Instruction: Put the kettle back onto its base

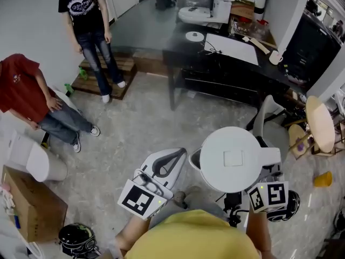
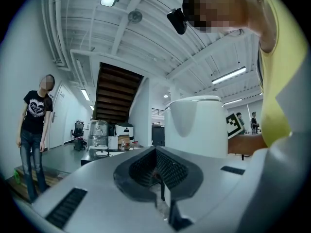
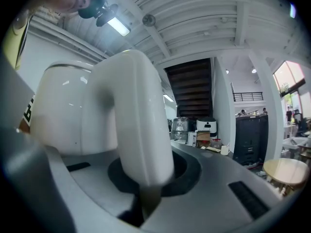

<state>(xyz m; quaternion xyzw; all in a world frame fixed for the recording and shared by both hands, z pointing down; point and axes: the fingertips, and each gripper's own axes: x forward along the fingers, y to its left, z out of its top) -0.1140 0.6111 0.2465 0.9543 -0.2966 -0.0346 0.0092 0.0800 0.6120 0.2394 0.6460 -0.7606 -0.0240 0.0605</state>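
Underfoot in the head view spreads a pale grey floor [image 1: 135,134], and at its far side stands a dark table [image 1: 215,72] with a white sheet [image 1: 234,47] lying on it; by the left wall one person in a black shirt [image 1: 89,15] stands on a low wooden pallet [image 1: 116,69], while another in a red top [image 1: 27,90] sits nearer; a cardboard box [image 1: 32,204] sits at the lower left, and a round wooden stool [image 1: 319,124] stands at the right edge; close below the camera, the white kettle [image 1: 234,158] hangs in the air above the floor, upright, lid shut, spout turned left, well apart from the table; the right gripper [image 3: 146,200] carries it, its jaws pinching the thick white handle [image 3: 141,130], which fills the middle of the right gripper view; its marker cube [image 1: 268,196] shows just below the kettle in the head view; the left gripper [image 1: 175,158] hovers just beside the kettle on the spout side, jaws pressed together with nothing between them, its own marker cube [image 1: 140,198] toward the person; the left gripper view shows the kettle's spout close ahead; smallest, the round white base [image 1: 194,36] rests on the near left part of the table, beside the sheet, far from the kettle.
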